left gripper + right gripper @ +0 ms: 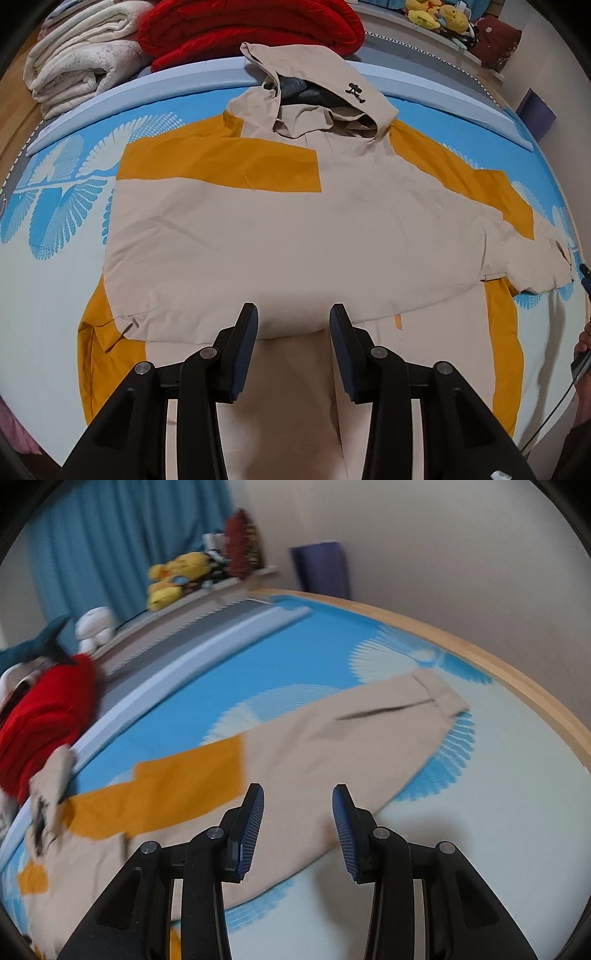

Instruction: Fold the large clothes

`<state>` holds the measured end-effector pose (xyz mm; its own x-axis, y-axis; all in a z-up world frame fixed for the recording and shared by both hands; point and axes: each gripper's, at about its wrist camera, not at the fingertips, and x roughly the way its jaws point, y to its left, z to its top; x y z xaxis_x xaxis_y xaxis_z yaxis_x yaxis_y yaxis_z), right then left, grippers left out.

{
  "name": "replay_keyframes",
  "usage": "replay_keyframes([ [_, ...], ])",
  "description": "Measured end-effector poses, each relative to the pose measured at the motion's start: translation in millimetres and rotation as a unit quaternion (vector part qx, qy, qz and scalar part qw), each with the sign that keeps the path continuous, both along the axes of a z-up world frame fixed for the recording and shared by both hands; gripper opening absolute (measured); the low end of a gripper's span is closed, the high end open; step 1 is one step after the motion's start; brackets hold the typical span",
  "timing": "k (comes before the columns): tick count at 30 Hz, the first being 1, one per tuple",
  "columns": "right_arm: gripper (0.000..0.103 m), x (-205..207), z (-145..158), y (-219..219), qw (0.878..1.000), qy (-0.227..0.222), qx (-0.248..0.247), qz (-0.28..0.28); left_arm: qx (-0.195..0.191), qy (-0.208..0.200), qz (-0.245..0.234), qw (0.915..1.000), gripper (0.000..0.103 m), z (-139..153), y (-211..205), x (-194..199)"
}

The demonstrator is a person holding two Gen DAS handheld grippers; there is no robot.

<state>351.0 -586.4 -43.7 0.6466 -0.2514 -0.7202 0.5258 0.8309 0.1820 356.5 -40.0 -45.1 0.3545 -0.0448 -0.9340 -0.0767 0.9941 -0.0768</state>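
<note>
Fabric of the beige-and-mustard hooded jacket (258, 221), spread across the blue-patterned bed (55, 206), looks light, limp and slippery, best pinched at the cuff (439, 690). Left hand-held gripper (293, 314) and right hand-held gripper (298, 794) both gape wide, empty.

Matt woven cloth jacket (280, 229), beige with mustard panels, lightly creased, dull finish. Printed bedsheet (55, 221) smooth cotton-look cloth, blue and white, no sheen. Left gripper (293, 325) and right gripper (298, 805): black matt plastic arms, round metal pivot pins, blue ribbed pads (345, 830) that look rubbery. Red blanket (251, 26) fuzzy, deep pile. Cream blanket (77, 62) nubby, soft. Bed frame (498, 664) pale wood, smooth. Plush toys (436, 14) fleecy yellow. Curtain (122, 542) plain blue cloth.
</note>
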Motion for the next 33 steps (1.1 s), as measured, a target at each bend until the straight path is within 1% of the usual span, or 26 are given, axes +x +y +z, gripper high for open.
replay_keyframes([
  [2, 0.04, 0, -12, -24, 1.0, 0.006, 0.017, -0.025, -0.001, 0.003, 0.001, 1.0, 0.037, -3, 0, 3],
  [5, 0.04, -2, -32, -57, 0.997, 0.006, 0.059, -0.056, -0.003, 0.008, 0.002, 1.0, 0.037, -8, -2, 9],
  [11, 0.04, 6, -64, -95, 0.993, 0.014, 0.079, -0.088, -0.001, 0.017, -0.001, 0.9999, 0.037, -18, -4, 16],
  [15, 0.04, 8, -93, -125, 0.986, 0.027, 0.115, -0.115, 0.0, 0.019, -0.003, 0.9998, 0.037, -21, -3, 18],
  [17, 0.04, 5, -105, -137, 0.982, 0.025, 0.135, -0.133, 0.001, 0.02, -0.002, 0.9998, 0.037, -22, -2, 19],
  [19, 0.04, 2, -109, -145, 0.98, 0.004, 0.146, -0.139, 0.003, 0.021, -0.003, 0.9998, 0.037, -23, -1, 20],
  [27, 0.04, 15, -113, -148, 0.979, -0.021, 0.143, -0.142, 0.004, 0.024, -0.002, 0.9997, 0.037, -28, -4, 23],
  [28, 0.039, 18, -113, -148, 0.98, -0.023, 0.138, -0.141, 0.006, 0.024, -0.003, 0.9997, 0.037, -28, -4, 23],
  [29, 0.035, 17, -111, -144, 0.981, -0.026, 0.136, -0.138, 0.006, 0.024, -0.004, 0.9997, 0.037, -28, -5, 23],
  [30, 0.017, 17, -111, -142, 0.981, -0.028, 0.138, -0.134, 0.006, 0.024, -0.004, 0.9997, 0.037, -28, -5, 24],
  [31, 0.01, 19, -112, -142, 0.981, -0.028, 0.143, -0.126, 0.006, 0.024, -0.004, 0.9997, 0.037, -28, -5, 24],
  [32, 0.009, 19, -112, -142, 0.981, -0.029, 0.145, -0.124, 0.005, 0.024, -0.004, 0.9997, 0.037, -28, -5, 24],
  [33, 0.006, 18, -109, -141, 0.981, -0.035, 0.141, -0.125, 0.004, 0.024, -0.005, 0.9997, 0.037, -28, -5, 24],
])
